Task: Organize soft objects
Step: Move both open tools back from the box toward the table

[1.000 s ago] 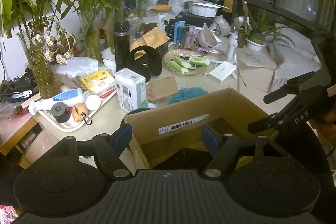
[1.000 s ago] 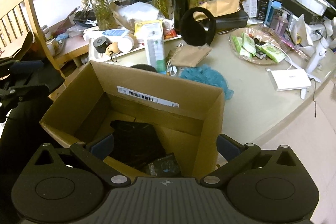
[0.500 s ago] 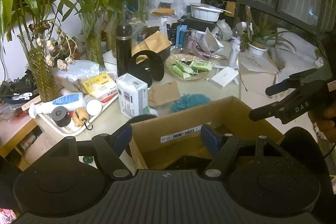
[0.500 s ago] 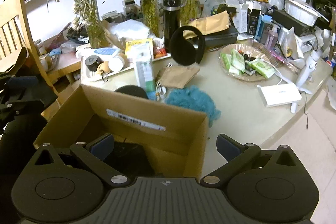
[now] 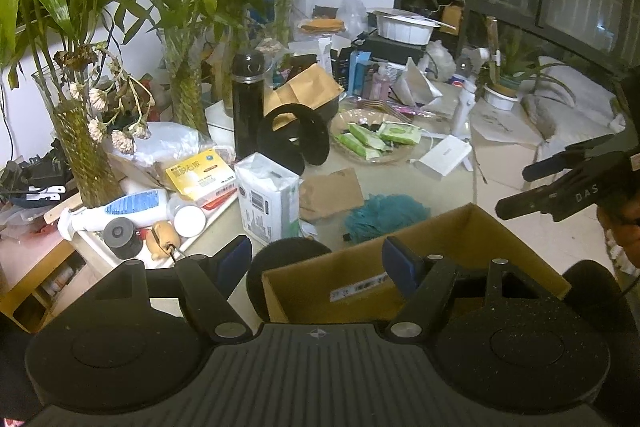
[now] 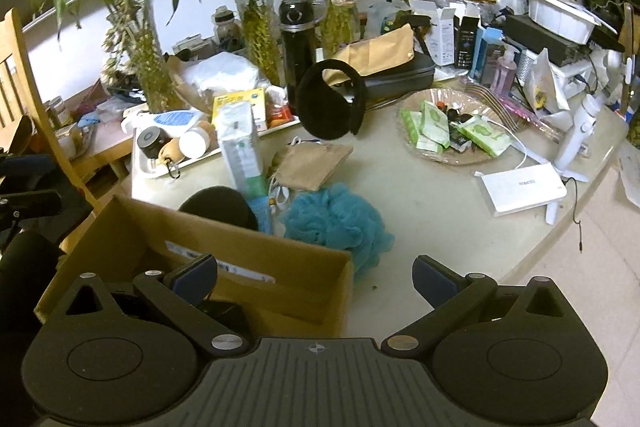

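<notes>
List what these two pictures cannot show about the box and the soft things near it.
- Cardboard box contents: right wrist view, mostly hidden by the right tongs; only dark shapes show.
- Black round soft thing: lower part hidden behind the box wall.
- Box label: left wrist view, too blurred to read.

Left wrist view: looks down-forward over cardboard box [image 5: 404,263] near corner, from left side, toward cluttered table [image 5: 404,183]; right gripper [image 5: 560,187] visible at right edge. Right wrist view: same tilt, over box right corner. Both share teal loofah [image 6: 336,219], black earmuffs [image 6: 332,101]
</notes>
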